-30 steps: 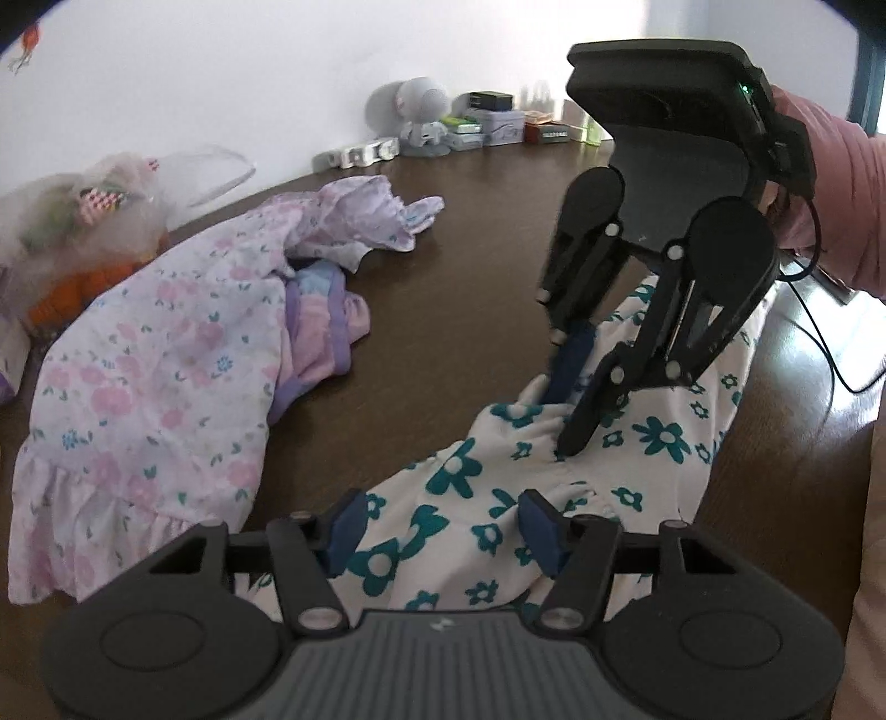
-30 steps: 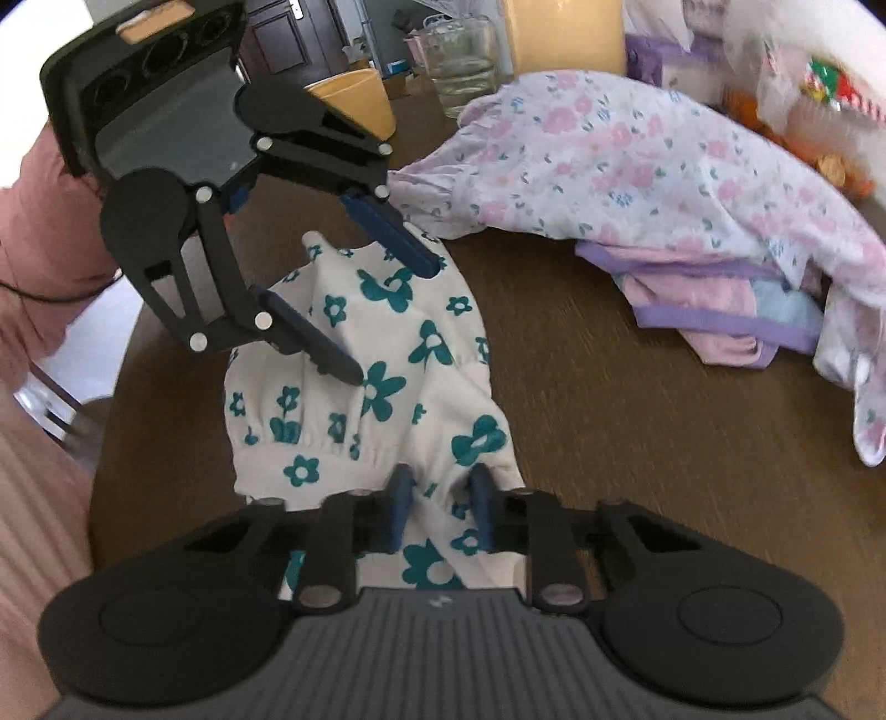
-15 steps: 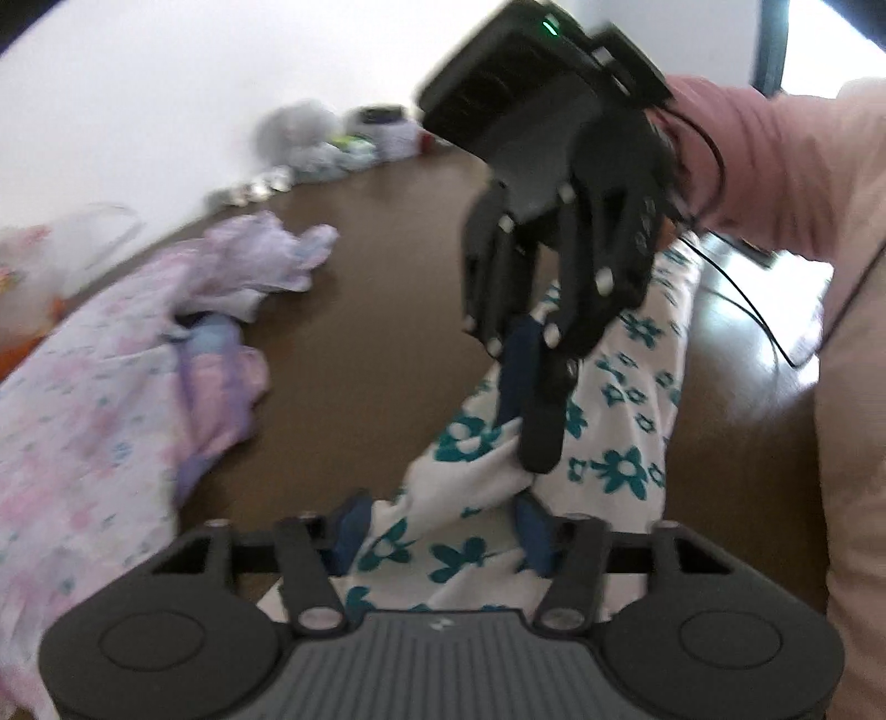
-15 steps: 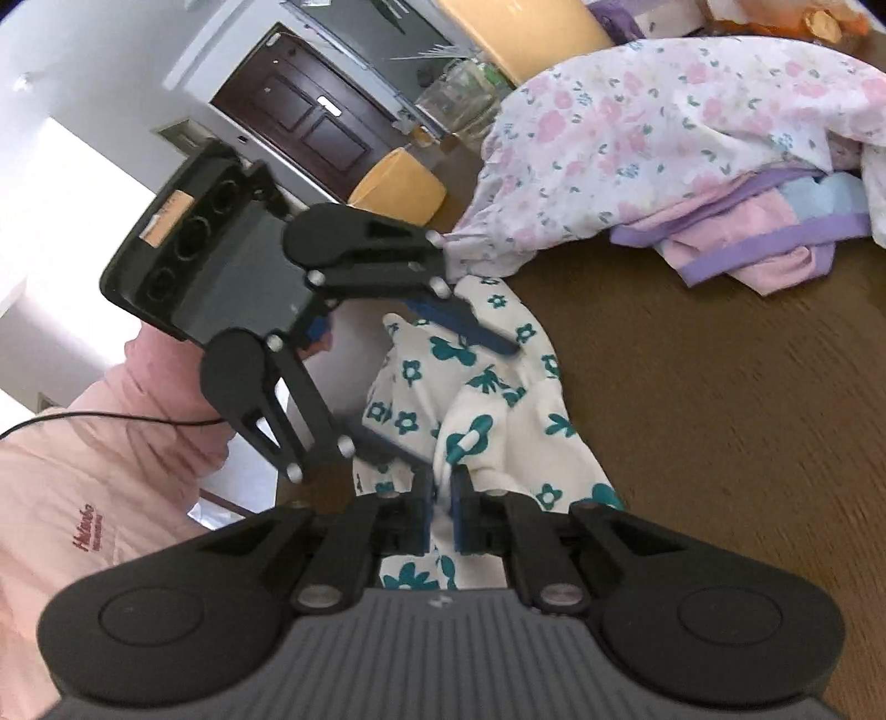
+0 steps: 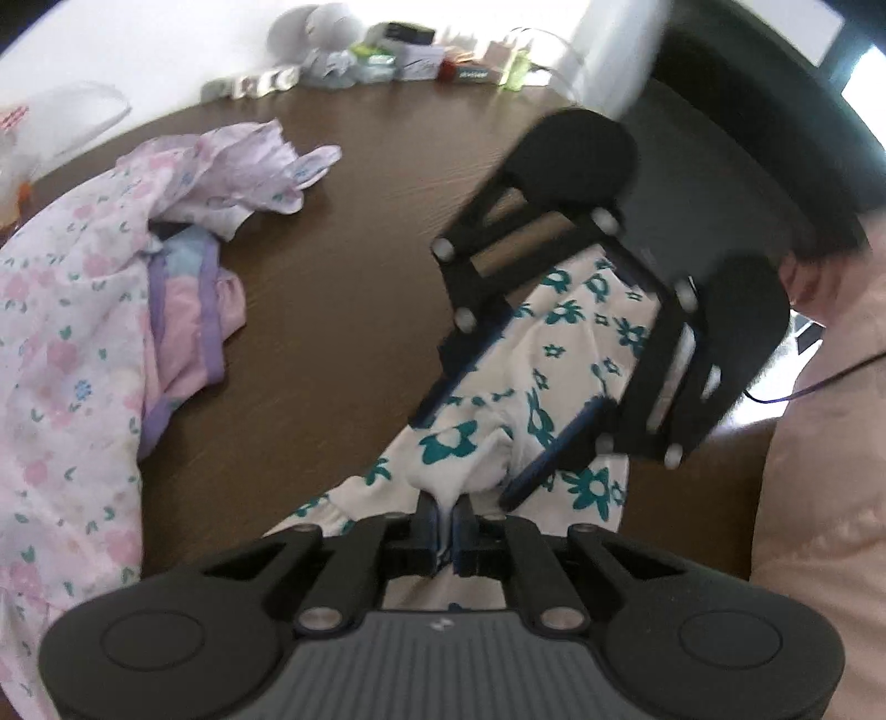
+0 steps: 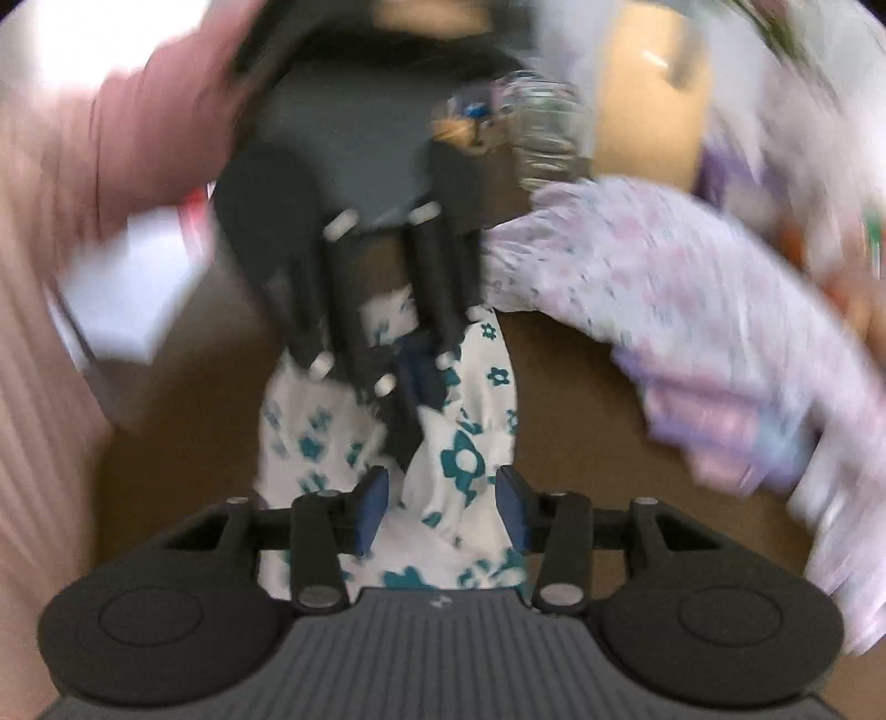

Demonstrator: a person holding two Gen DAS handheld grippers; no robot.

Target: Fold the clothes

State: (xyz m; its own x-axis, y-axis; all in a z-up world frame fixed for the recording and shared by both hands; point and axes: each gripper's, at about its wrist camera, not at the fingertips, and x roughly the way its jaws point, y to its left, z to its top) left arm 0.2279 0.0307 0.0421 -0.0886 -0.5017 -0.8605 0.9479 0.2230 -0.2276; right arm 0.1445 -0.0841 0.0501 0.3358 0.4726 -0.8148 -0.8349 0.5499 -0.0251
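A white garment with teal flowers (image 5: 576, 354) lies on the brown table (image 5: 343, 310) close to me. My left gripper (image 5: 443, 518) is shut on a pinched fold of it. My right gripper (image 6: 440, 498) is open, its blue pads either side of the same cloth (image 6: 459, 459) without gripping it. In the left wrist view the right gripper (image 5: 470, 443) hangs open over the garment. In the blurred right wrist view the left gripper (image 6: 410, 410) sits just ahead, shut on the cloth.
A heap of pink and lilac floral clothes (image 5: 94, 310) lies on the left, also in the right wrist view (image 6: 720, 310). Small boxes and a plush toy (image 5: 332, 50) line the far wall. My pink sleeve (image 5: 819, 443) is at the right.
My left gripper went from open to shut on the flowered cloth. My right gripper went from shut on the cloth to open. Both views have shifted fast, the right one blurred.
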